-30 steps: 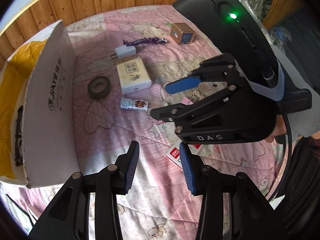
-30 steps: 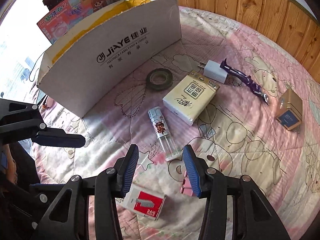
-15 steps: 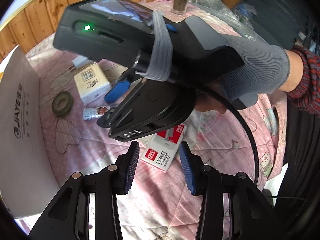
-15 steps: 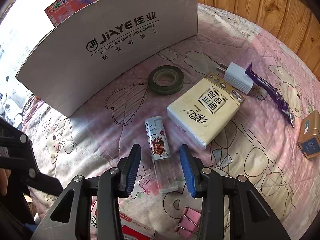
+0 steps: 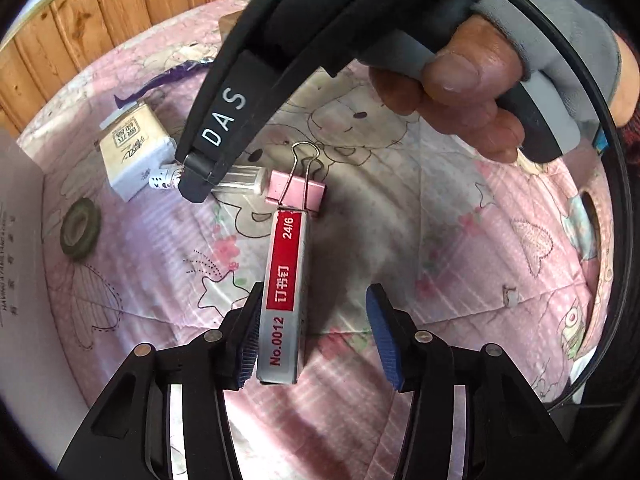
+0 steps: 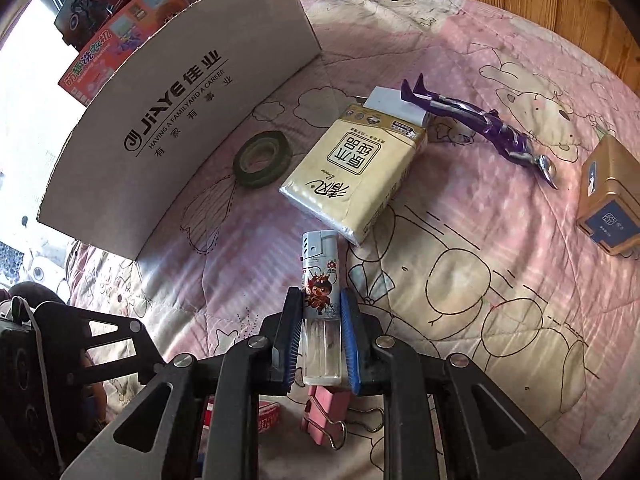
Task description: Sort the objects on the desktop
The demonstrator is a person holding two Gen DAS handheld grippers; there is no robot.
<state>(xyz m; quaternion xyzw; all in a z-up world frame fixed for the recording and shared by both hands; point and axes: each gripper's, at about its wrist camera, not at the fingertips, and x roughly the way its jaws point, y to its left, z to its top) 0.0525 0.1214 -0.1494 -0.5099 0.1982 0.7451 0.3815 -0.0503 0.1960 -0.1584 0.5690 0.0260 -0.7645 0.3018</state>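
Note:
My right gripper point(image 6: 319, 334) is shut on a clear lighter point(image 6: 320, 296) with a cartoon sticker, lying on the pink quilt. In the left wrist view the lighter point(image 5: 240, 178) shows under the right gripper's finger. My left gripper point(image 5: 314, 338) is open around the near end of a red and silver staple box point(image 5: 285, 292); the box touches the left pad. A pink binder clip point(image 5: 298, 196) lies at the box's far end and also shows in the right wrist view point(image 6: 326, 410).
A white cardboard box point(image 6: 180, 112) stands at the left. A tissue pack point(image 6: 356, 172), a green tape roll point(image 6: 262, 158), a white charger point(image 6: 396, 104), a purple figure point(image 6: 480, 124) and a small gold box point(image 6: 612, 196) lie on the quilt.
The right gripper moved forward and closed on the lighter. The left gripper moved in over the staple box, which now lies between its fingers.

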